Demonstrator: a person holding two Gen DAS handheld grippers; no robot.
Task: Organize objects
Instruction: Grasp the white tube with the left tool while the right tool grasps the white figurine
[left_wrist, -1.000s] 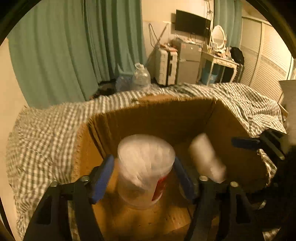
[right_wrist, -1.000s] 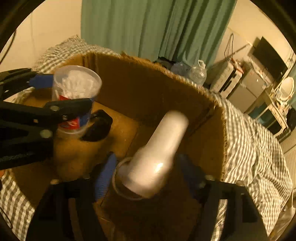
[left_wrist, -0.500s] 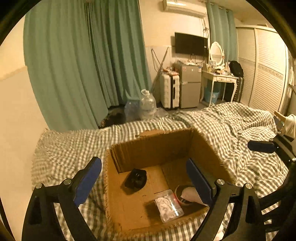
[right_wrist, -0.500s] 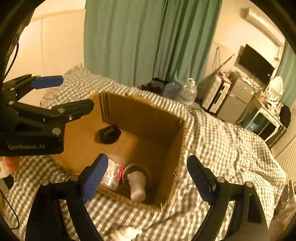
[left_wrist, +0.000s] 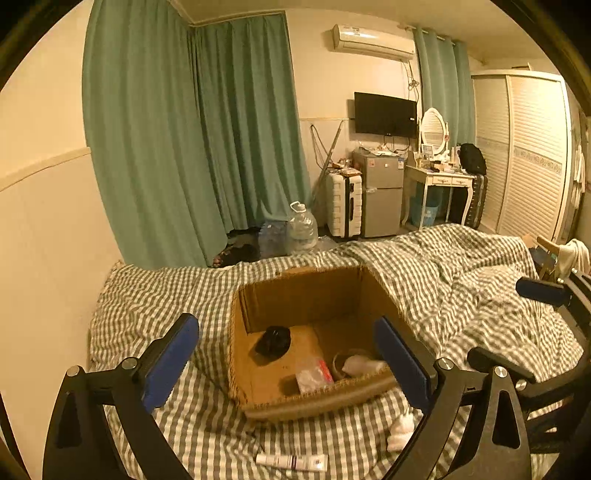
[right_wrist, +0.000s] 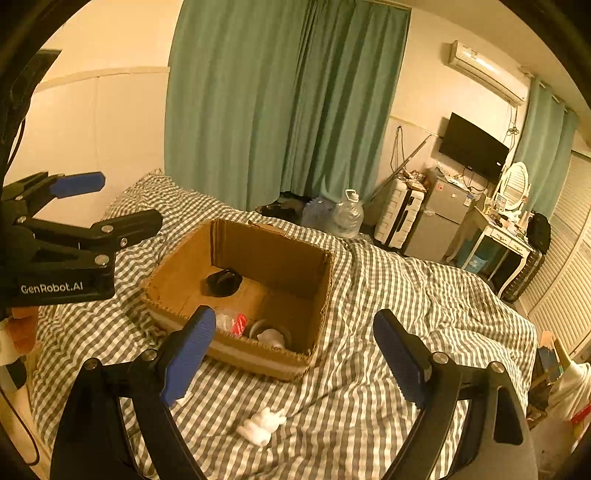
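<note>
Right now both grippers hang above the bed with nothing between their blue pads. The left gripper (left_wrist: 286, 354) is spread wide, and so is the right gripper (right_wrist: 295, 349); each frames the open cardboard box (left_wrist: 306, 295) that sits on the green-checked bedspread (left_wrist: 155, 295).

Inside the box, a black round object (left_wrist: 273, 341) lies toward the back left of the floor. Along the near wall lie a clear cotton-swab container (left_wrist: 314, 373) with a red label, tipped on its side, and just beside it a white bottle (left_wrist: 364, 365) resting in something ringed that I cannot make out.

From the left wrist camera, a white tube (left_wrist: 291, 461) lies flat on the bedspread in front of the box; the right wrist camera does not show it. Both cameras catch a small crumpled white wad (right_wrist: 261, 424) on the cover near the box's front corner, but only the right one shows it whole. That camera also shows the left gripper from the side, off to the left of the box, jaws parted.
</note>
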